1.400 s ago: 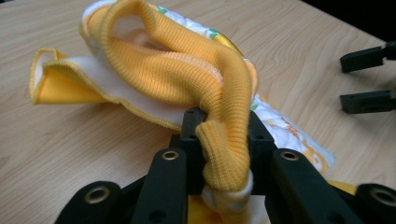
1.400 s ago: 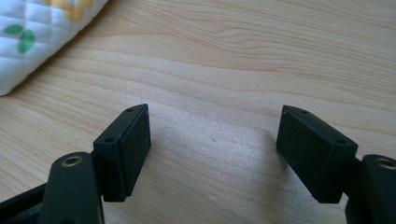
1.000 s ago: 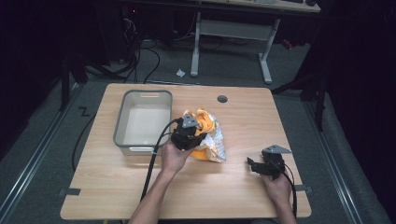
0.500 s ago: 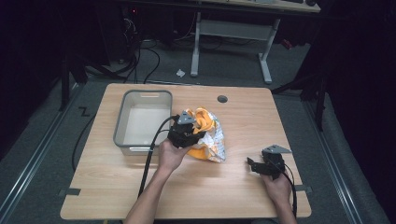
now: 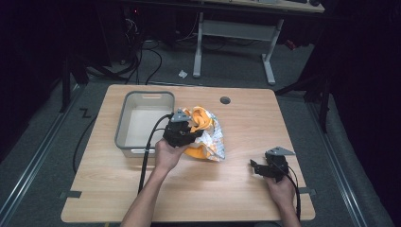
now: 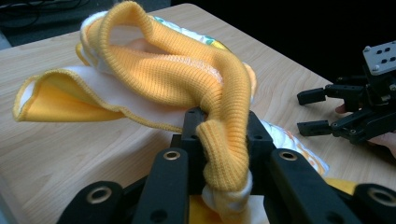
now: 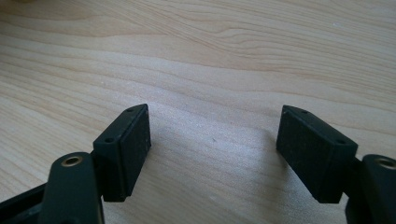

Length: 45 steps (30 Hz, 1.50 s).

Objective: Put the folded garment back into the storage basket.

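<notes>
Left gripper (image 5: pixel 185 134) has its jaws clamped on an orange knit cloth (image 6: pixel 187 74). In the left gripper view a ribbed orange band of it runs down between the two jaws, pinched there, with a white lining showing at the bottom of the pinch. The rest of the cloth loops up and away from the jaws: one fold arcs over the top, and a flat flap with orange inside and white outside hangs out to the left, clear of the table (image 6: pixel 70 154).

In the high view the cloth (image 5: pixel 201 118) sits mid-table, just right of the grey bin (image 5: pixel 122 128) and on the far-right side of the left gripper. Under and beside it is a crinkled white printed piece (image 5: pixel 216 137); probably part of the same bundle, but the view is too coarse to say. It spreads to the right and near side of the jaws. The bundle looks partly lifted at the pinch, with the lower part on the table.

Right gripper (image 5: pixel 259 169) is at the near right of the table, well apart from the cloth, jaws spread wide with nothing between them. The right gripper view shows bare wood (image 7: pixel 210 70) between the pads, which sit close over the tabletop.
</notes>
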Tool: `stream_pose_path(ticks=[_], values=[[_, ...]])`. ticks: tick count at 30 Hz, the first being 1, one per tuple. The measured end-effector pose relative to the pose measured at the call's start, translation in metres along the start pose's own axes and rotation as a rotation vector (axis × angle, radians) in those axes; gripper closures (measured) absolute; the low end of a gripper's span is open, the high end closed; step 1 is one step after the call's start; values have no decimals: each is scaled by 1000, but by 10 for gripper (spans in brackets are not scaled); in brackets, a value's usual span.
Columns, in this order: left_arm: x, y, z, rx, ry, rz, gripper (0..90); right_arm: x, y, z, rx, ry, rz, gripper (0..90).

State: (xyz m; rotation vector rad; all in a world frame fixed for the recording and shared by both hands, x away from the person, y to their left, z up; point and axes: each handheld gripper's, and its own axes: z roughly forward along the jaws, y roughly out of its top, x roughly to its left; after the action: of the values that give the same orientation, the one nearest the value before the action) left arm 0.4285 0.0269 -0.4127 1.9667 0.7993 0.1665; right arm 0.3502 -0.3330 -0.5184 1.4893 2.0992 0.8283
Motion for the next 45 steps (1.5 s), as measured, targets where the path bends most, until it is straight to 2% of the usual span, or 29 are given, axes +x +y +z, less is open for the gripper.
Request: stream_pose_path(ticks=[4,8,20,24,36,45], values=[[-2,6,-5,-11,7,23,757,0,0,0,0,0,0,264],[0,10,-9,-17,-2,19,756,0,0,0,0,0,0,264],[5,21,-25,-26,15,42,756,0,0,0,0,0,0,264],[10,25,-32,-40,21,38,756,0,0,0,0,0,0,264],[23,23,-53,-76,45,14,756,0,0,0,-1,0,-1,264],[30,21,-61,-91,43,-1,754,0,0,0,0,0,-1,264]])
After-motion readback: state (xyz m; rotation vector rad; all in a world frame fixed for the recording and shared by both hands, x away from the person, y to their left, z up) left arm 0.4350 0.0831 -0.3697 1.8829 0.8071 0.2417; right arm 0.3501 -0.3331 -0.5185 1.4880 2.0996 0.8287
